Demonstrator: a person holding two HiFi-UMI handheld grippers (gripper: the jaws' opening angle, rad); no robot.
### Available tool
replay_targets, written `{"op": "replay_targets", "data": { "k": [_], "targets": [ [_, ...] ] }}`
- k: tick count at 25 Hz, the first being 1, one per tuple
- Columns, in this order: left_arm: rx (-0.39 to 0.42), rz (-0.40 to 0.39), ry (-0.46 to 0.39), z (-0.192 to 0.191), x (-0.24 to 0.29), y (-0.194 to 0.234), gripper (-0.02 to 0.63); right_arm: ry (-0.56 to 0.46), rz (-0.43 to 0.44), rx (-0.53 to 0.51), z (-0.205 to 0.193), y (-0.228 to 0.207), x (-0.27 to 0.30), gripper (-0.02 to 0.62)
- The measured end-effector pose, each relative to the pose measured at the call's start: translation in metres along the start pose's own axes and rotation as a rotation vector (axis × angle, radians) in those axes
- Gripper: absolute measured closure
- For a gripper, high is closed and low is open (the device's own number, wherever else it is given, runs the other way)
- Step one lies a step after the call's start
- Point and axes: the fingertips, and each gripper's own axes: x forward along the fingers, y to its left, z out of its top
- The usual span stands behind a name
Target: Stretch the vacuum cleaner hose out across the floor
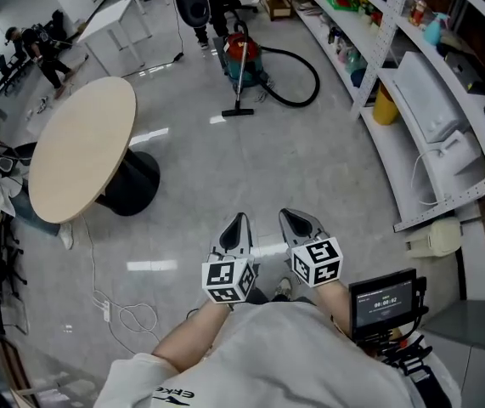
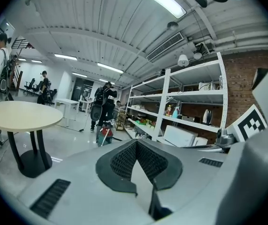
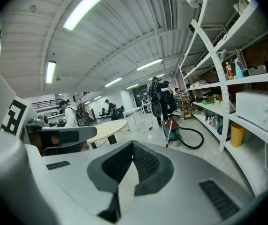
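Standing at the far left is a round beige-topped desk on a black pedestal base (image 1: pixel 81 147), with nothing of the task on it. Next comes the left gripper (image 1: pixel 239 221), held low in front of the person; its own view shows the dark ridged pads pressed together with nothing between them.

Beyond it, well across the polished grey floor (image 1: pixel 250 168), sits the red and green canister vacuum cleaner (image 1: pixel 244 60), just in front of a person standing there. Its wand runs down to a black floor nozzle (image 1: pixel 237 111). The black flexible hose (image 1: pixel 317 81) curls from the canister in a loose loop on the floor to the right, so it is not yet stretched out.

The right gripper (image 1: pixel 298 218) hangs just beside the left one, its jaws likewise closed on nothing. White metal shelving (image 1: pixel 412 143) lines the right wall, near the hose loop.

Judging by this, the task is at the approach step, as both grippers are well apart from the vacuum cleaner. The next move calls for walking up to it, opening one gripper over the hose or wand, and leaving room to pull the loop straight without snagging the shelving uprights.
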Motion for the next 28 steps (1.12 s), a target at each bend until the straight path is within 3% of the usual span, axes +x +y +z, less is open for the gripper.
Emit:
{"op": "replay_targets", "data": {
  "k": [10, 20, 28],
  "targets": [
    [-0.018, -0.024, 0.007, 0.015, 0.104, 0.035, 0.606, 0.011, -0.027, -0.013, 0.035, -0.061, 0.083, 0.594],
    [-0.016, -0.079, -0.021, 0.079, 0.221, 0.107, 0.606, -0.007, -0.061, -0.060, 0.115, -0.097, 0.203, 0.594],
    [-0.027, -0.078, -0.011, 0.094, 0.289, 0.148, 0.605, 0.003, -0.073, -0.060, 0.141, -0.132, 0.274, 0.594]
  ]
}}
